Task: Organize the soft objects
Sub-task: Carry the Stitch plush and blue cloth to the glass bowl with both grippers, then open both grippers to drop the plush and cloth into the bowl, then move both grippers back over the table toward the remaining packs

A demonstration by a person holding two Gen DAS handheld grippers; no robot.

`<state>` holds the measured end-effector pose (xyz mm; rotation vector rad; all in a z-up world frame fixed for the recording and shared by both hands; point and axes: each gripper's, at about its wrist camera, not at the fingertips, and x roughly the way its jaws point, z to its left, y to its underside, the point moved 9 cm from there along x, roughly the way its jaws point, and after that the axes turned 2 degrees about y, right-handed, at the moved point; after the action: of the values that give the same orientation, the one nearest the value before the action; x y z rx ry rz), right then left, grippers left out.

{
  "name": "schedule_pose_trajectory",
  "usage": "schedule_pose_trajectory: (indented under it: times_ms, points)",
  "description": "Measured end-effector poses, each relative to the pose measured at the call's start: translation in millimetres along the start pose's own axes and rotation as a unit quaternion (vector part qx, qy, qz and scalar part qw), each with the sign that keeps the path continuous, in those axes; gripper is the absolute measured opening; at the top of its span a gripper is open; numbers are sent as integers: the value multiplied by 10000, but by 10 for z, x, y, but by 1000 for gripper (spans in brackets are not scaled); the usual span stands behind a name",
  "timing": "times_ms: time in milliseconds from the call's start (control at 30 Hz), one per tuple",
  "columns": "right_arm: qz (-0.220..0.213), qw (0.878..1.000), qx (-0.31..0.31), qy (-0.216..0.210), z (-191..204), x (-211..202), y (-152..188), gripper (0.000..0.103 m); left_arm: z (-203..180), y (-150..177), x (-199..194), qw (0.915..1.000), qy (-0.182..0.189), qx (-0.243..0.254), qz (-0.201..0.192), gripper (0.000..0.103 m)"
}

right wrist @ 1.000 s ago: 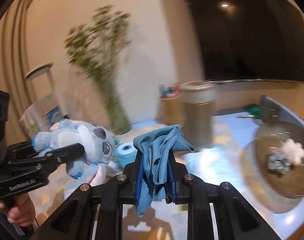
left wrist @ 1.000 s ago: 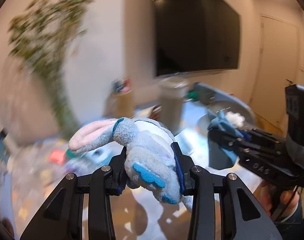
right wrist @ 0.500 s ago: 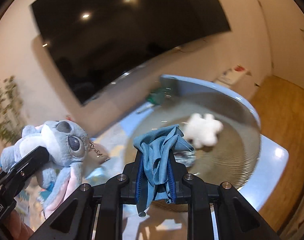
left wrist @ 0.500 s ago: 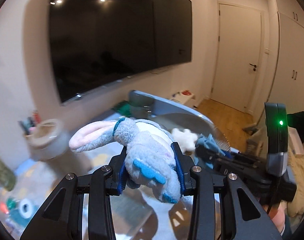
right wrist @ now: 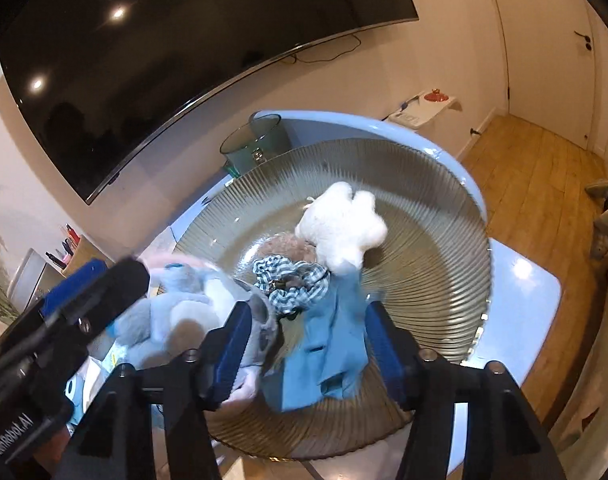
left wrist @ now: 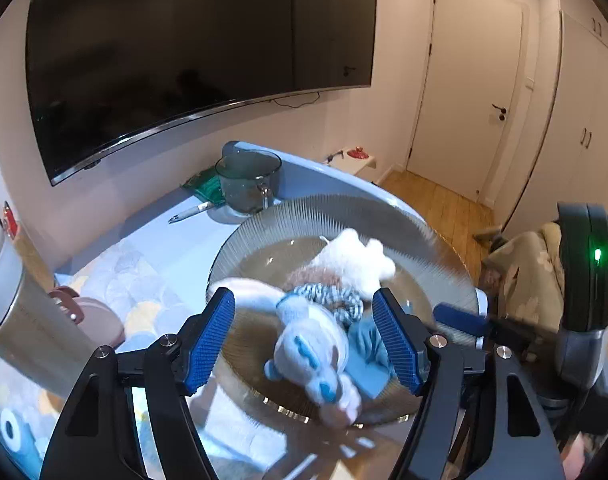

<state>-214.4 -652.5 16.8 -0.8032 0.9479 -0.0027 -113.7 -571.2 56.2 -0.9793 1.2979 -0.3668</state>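
1. Left wrist view: the left tongs [left wrist: 305, 336] hang over a ribbed glass bowl [left wrist: 443, 264] on a pale blue surface [left wrist: 172, 236]. Their jaws are opening, and the blue pads stand clear on both sides of a grey-blue plush [left wrist: 311, 344] that lies blurred between them, over the near part of the bowl, touched by neither pad.
2. In the same view, a blue cloth [left wrist: 365, 346] lies just right of the plush in the bowl. Behind them sit a checked scrunchie [left wrist: 335, 300], a brown fuzzy item [left wrist: 311, 278] and a white plush [left wrist: 355, 258], all bunched together. The right tongs [left wrist: 459, 320] reach in from the right edge, with a green light on the body.
3. Farther back on the surface stand a glass pot [left wrist: 248, 184], a pen [left wrist: 190, 212] and a green packet [left wrist: 206, 186]. A dark screen [left wrist: 184, 52] hangs on the wall.
4. Right wrist view: the right tongs [right wrist: 304, 344] are also opening, and the cloth [right wrist: 327, 344] lies loose between the spread pads, inside the bowl [right wrist: 423, 216].
5. In this view the grey-blue plush [right wrist: 184, 312] lies at the bowl's left rim, partly behind the left pad. The left tongs [right wrist: 88, 292] sit just beside it at the frame's left. The scrunchie [right wrist: 292, 280] and the white plush [right wrist: 339, 228] lie past the cloth.
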Motion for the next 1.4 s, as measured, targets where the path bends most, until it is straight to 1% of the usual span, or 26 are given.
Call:
schedule_pose_trajectory:
  times_ms: [67, 233, 333, 433, 567, 600, 667, 700, 733, 767, 800, 833, 867, 900, 933, 967, 1033, 1067, 1100, 1233, 1333, 1400]
  points:
    - [-37, 10000, -36, 73, -20, -63, 14, 58, 15, 35, -103, 10000, 38, -12, -6, 74]
    - [-111, 9999, 20, -65, 23, -230, 40, 59, 141, 107, -495, 9997, 90, -144, -185, 74]
    - [-146, 9996, -42, -226, 169, -325, 63, 59, 237, 170, -823, 9985, 216, -330, -375, 74]
    - [-181, 9986, -252, -433, 419, -466, 135, 59, 348, 277, -1213, 9974, 141, -361, -606, 74]
    - [-343, 9951, -666, -648, 827, -690, 243, 60, 592, 449, -1777, 9943, -220, -487, -926, 74]
    - [-391, 9931, -803, -756, 978, -762, 282, 60, 670, 499, -1919, 9929, -338, -535, -1006, 74]
    - [-439, 9899, -998, -902, 1197, -840, 344, 60, 863, 621, -2228, 9890, -644, -636, -1171, 74]
    - [-470, 9872, -1142, -1004, 1357, -900, 399, 61, 1000, 717, -2405, 9859, -905, -692, -1226, 74]
    - [-484, 9854, -1235, -1067, 1462, -930, 440, 62, 1078, 771, -2502, 9840, -1066, -711, -1237, 75]
    - [-497, 9832, -1341, -1134, 1576, -967, 491, 64, 1227, 886, -2670, 9797, -1370, -752, -1255, 75]
    - [-519, 9805, -1461, -1209, 1703, -1004, 553, 66, 1334, 978, -2794, 9756, -1588, -816, -1280, 75]
    - [-549, 9771, -1595, -1294, 1841, -1033, 620, 69, 1509, 1102, -2946, 9681, -1900, -968, -1317, 79]
    - [-571, 9743, -1711, -1353, 1959, -1058, 684, 71, 1641, 1204, -3057, 9618, -2114, -1099, -1345, 85]
    - [-591, 9710, -1840, -1409, 2089, -1078, 758, 74, 1760, 1304, -3166, 9559, -2286, -1226, -1378, 87]
    - [-598, 9672, -1985, -1470, 2230, -1095, 851, 76, 1914, 1446, -3301, 9478, -2482, -1409, -1420, 88]
    - [-577, 9630, -2129, -1547, 2378, -1096, 952, 76, 2043, 1576, -3399, 9413, -2614, -1578, -1438, 88]
    - [-501, 9554, -2358, -1704, 2614, -1067, 1141, 77, 2288, 1820, -3543, 9293, -2796, -1931, -1447, 88]
    - [-437, 9502, -2496, -1815, 2764, -1042, 1266, 77, 2453, 1987, -3591, 9208, -2905, -2190, -1405, 88]
    - [-369, 9465, -2585, -1895, 2866, -1011, 1361, 77, 2577, 2118, -3617, 9142, -3005, -2358, -1351, 88]
    - [-139, 9303, -2962, -2158, 3318, -825, 1762, 77, 3008, 2627, -3640, 8873, -3421, -2876, -1137, 88]
    - [-158, 9211, -3233, -2163, 3566, -626, 2006, 77, 3260, 2973, -3562, 8731, -3638, -3097, -974, 88]
    - [-267, 9152, -3411, -2129, 3695, -486, 2158, 77, 3382, 3171, -3488, 8676, -3606, -3308, -882, 88]
